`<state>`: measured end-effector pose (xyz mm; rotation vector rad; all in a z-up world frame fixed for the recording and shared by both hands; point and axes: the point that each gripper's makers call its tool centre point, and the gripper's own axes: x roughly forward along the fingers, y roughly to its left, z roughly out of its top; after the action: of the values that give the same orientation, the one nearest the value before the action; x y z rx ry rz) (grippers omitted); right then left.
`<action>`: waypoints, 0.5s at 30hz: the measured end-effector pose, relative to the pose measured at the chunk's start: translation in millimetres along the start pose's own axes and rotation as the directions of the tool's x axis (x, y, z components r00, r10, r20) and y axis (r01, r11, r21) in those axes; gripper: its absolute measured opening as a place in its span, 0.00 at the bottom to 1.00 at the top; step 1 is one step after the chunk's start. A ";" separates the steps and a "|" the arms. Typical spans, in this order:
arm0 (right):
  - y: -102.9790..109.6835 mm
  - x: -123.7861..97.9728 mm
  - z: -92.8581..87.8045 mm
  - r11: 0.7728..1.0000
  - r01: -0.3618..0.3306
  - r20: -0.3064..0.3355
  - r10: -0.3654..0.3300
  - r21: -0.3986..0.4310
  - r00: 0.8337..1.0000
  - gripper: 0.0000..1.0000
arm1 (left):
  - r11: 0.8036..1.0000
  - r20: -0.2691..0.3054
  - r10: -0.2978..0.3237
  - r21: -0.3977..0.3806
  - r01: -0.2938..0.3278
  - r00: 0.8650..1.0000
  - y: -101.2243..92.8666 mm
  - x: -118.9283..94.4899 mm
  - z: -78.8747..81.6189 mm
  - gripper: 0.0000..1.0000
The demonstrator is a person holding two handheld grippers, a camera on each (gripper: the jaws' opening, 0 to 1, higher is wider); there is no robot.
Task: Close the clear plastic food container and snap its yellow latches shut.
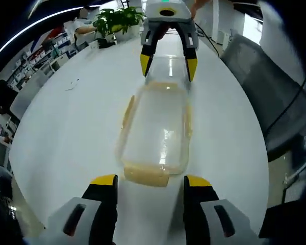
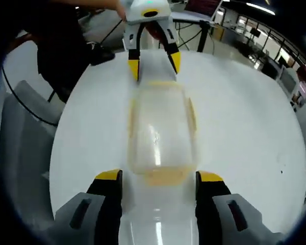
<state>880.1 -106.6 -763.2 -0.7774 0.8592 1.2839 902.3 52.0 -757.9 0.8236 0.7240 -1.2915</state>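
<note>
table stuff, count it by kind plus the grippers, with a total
clear plastic food container: 1
yellow latches, near end, two long sides: 3 discernible
grippers, left gripper and right gripper: 2
potted plant: 1
total: 7

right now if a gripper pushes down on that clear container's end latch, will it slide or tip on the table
The container is clear, thin-walled plastic and looks empty, so it is probably light. It is long, low and flat-based, so it should not tip. The white table looks smooth and glossy, so it may slide. The left gripper and right gripper bracket opposite ends, which should steady it.
</note>
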 end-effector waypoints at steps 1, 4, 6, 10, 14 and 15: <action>-1.6 1.6 -0.8 1.000 0.002 -0.009 -0.002 -0.001 1.000 0.54 | 1.000 0.004 -0.004 0.004 0.004 1.000 1.7 1.1 0.7 0.45; -2.7 4.9 -0.8 1.000 -0.004 -0.020 0.004 -0.006 1.000 0.53 | 1.000 0.013 -0.025 0.004 0.025 1.000 3.4 4.5 2.0 0.45; -4.6 7.5 -2.8 1.000 -0.006 -0.034 0.006 -0.005 0.999 0.53 | 0.999 0.011 -0.046 0.011 0.046 0.999 2.2 7.2 0.9 0.44; -5.9 10.9 -7.3 1.000 -0.009 -0.061 0.008 -0.013 0.998 0.50 | 0.997 0.014 -0.076 0.021 0.076 0.997 -0.3 11.0 1.5 0.42; -5.5 13.6 -10.9 1.000 -0.014 -0.079 0.012 -0.022 0.997 0.49 | 0.994 0.007 -0.103 0.038 0.103 0.995 -2.9 14.5 0.1 0.40; -6.1 14.1 -11.6 1.000 -0.012 -0.083 0.010 -0.023 0.996 0.48 | 0.993 0.005 -0.112 0.038 0.112 0.994 -4.2 15.1 -0.3 0.40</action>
<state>886.0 -110.7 -781.0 -0.8507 0.9176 1.2807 900.3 43.9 -771.2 0.8178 0.7507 -1.4118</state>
